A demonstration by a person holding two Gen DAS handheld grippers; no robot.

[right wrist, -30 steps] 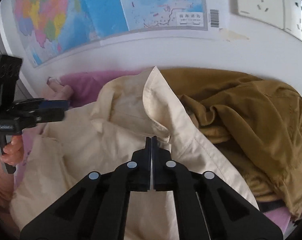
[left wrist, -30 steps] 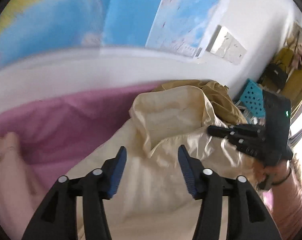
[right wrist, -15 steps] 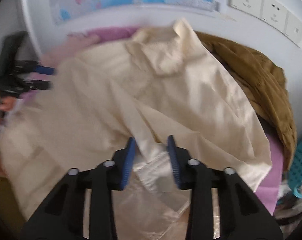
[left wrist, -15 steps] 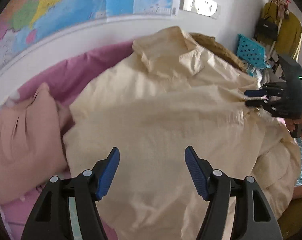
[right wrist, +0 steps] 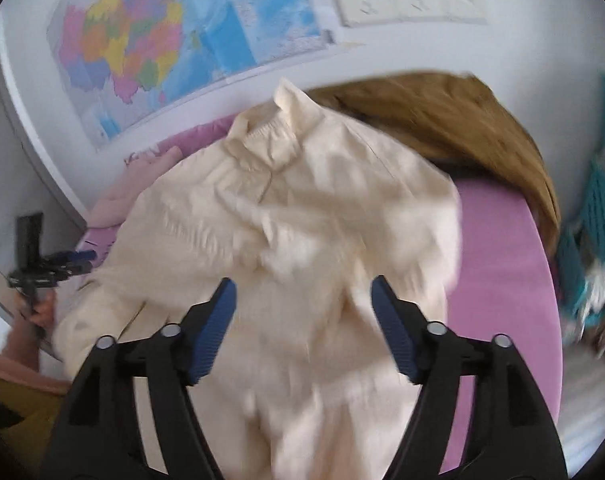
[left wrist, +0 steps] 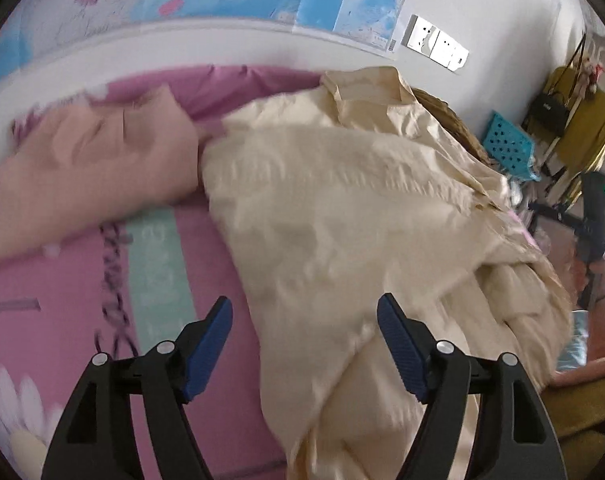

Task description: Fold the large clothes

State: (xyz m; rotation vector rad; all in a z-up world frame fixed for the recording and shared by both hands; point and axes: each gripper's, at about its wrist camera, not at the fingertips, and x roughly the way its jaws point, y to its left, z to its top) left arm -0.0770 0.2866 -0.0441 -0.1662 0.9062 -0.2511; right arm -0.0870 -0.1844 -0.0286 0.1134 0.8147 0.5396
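A large cream shirt (left wrist: 342, 208) lies rumpled on the pink bed sheet (left wrist: 62, 300), collar towards the wall. My left gripper (left wrist: 304, 336) hangs over the shirt's near left edge, its jaws opening, nothing pressed between its blue pads. In the right wrist view the same cream shirt (right wrist: 302, 220) fills the middle. My right gripper (right wrist: 304, 308) stands above the cloth with its jaws opening and nothing held. The right gripper (left wrist: 562, 214) shows at the far right of the left wrist view, and the left gripper (right wrist: 76, 260) at the left edge of the right wrist view.
A peach pillow (left wrist: 86, 164) lies at the left by the wall. A brown garment (right wrist: 462, 136) is heaped behind the shirt at the right. Turquoise baskets (left wrist: 510, 148) stand beyond the bed. A map (right wrist: 142, 40) and sockets (right wrist: 406, 0) hang on the wall.
Both grippers have drawn back from the collar towards the near side of the bed. The right gripper, shut a second ago, has let go of the cloth and opened wide. The left jaws have widened.
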